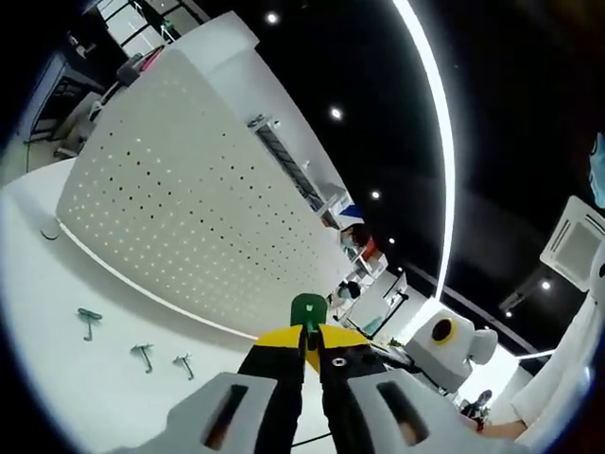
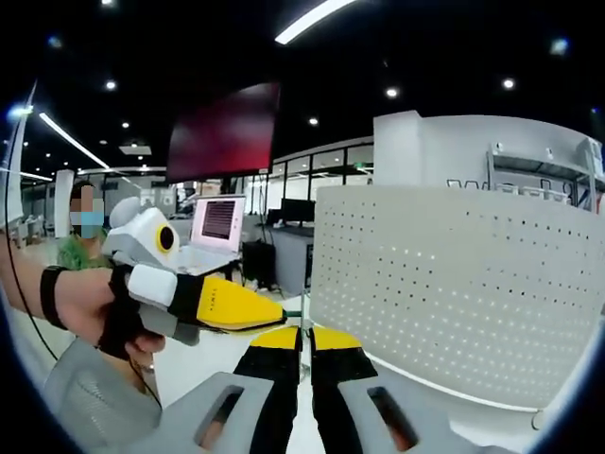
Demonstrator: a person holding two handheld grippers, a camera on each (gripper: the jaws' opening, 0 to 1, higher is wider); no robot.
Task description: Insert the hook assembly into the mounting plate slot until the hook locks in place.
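Observation:
A white perforated mounting plate (image 1: 189, 199) stands upright on the white table (image 1: 57, 284); in the right gripper view the plate (image 2: 463, 274) stands to the right. My left gripper (image 1: 312, 333) is shut on a green hook (image 1: 308, 308), which sticks up above its yellow tips, short of the plate. In the right gripper view, the left gripper (image 2: 282, 312) comes in from the left, held by a hand (image 2: 90, 303), with a sliver of green at its tip. My right gripper (image 2: 304, 333) is shut, nothing seen between its jaws.
Three spare green hooks (image 1: 90, 322) (image 1: 144, 355) (image 1: 182, 364) lie on the table before the plate, and a dark hook (image 1: 47, 232) lies near its left end. A laptop (image 2: 217, 222) and desks stand behind. A person (image 2: 80, 251) sits at the far left.

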